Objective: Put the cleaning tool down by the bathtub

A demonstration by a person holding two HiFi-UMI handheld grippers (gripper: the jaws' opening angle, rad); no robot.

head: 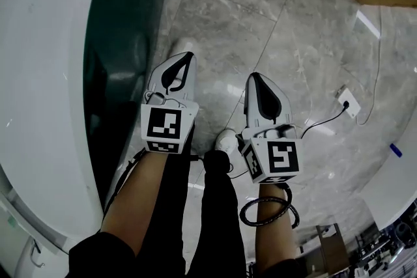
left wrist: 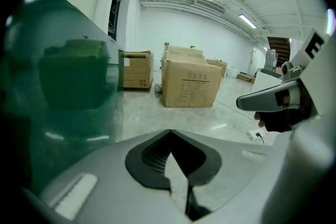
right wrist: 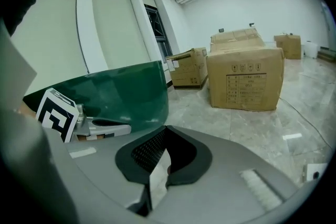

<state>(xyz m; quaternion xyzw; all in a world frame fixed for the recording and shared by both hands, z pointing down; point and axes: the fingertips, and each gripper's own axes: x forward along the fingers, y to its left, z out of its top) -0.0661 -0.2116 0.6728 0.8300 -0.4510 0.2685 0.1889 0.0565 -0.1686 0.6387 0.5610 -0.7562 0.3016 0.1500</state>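
No cleaning tool shows in any view. The bathtub has a white rim (head: 39, 75) and a dark green glossy side (head: 117, 62), and it stands at my left; that green side (left wrist: 58, 102) (right wrist: 126, 92) also fills the left of both gripper views. My left gripper (head: 181, 62) (left wrist: 169, 132) hangs beside the tub's side, shut with nothing in it. My right gripper (head: 256, 78) (right wrist: 165, 127) is level with it over the floor, also shut and holding nothing. Each gripper appears in the other's view: the right gripper (left wrist: 273, 99) and the left gripper (right wrist: 100, 126).
The floor is grey marble tile (head: 260, 23). Cardboard boxes (left wrist: 189, 81) (right wrist: 244, 78) stand ahead. A white socket (head: 348, 103) with a black cable lies on the floor at right. The person's shoe (head: 226, 140) is below the grippers. A coiled cable (head: 267, 211) hangs at the right wrist.
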